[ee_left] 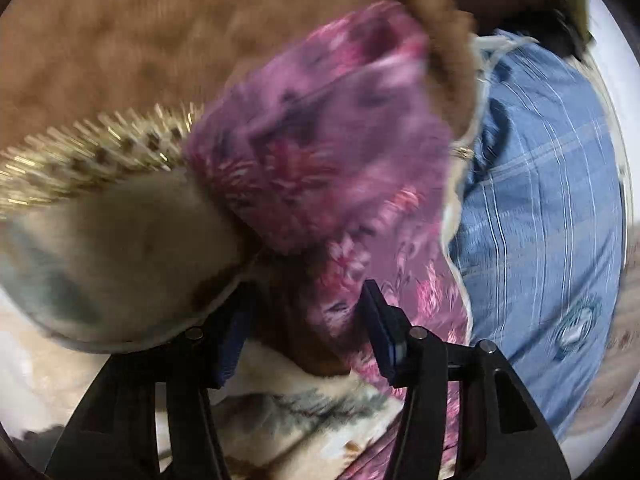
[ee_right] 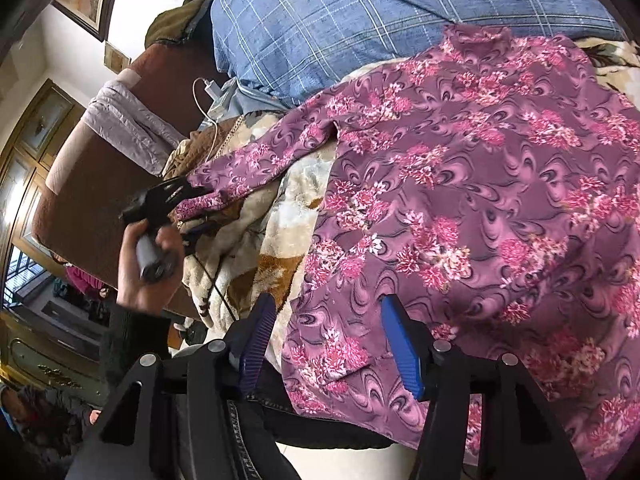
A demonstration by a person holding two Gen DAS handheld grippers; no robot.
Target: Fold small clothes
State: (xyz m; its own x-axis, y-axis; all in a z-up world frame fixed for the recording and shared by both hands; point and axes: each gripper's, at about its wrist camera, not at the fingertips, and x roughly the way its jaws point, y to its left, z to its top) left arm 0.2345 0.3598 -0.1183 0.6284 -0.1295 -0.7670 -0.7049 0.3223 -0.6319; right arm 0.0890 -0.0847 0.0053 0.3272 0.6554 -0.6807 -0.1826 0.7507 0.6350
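Note:
A purple floral long-sleeved top (ee_right: 460, 200) lies spread on a plush cream and brown blanket (ee_right: 256, 240). Its left sleeve (ee_right: 256, 160) stretches out to my left gripper (ee_right: 176, 196), which a hand (ee_right: 144, 264) holds at the cuff. In the blurred left wrist view the sleeve (ee_left: 320, 140) bunches just ahead of my left gripper (ee_left: 308, 332). Its jaws stand apart, and purple cloth lies beside the right pad without being pinched. My right gripper (ee_right: 332, 344) hovers open over the top's lower hem, with nothing gripped.
A blue checked pillow (ee_right: 360, 20) lies beyond the top and shows at the right as a blue pillow (ee_left: 540, 200). A brown throw with gold fringe (ee_left: 100, 148) sits to the left. A brown upholstered seat (ee_right: 100, 160) and a white charger cable (ee_right: 208, 92) are at the left.

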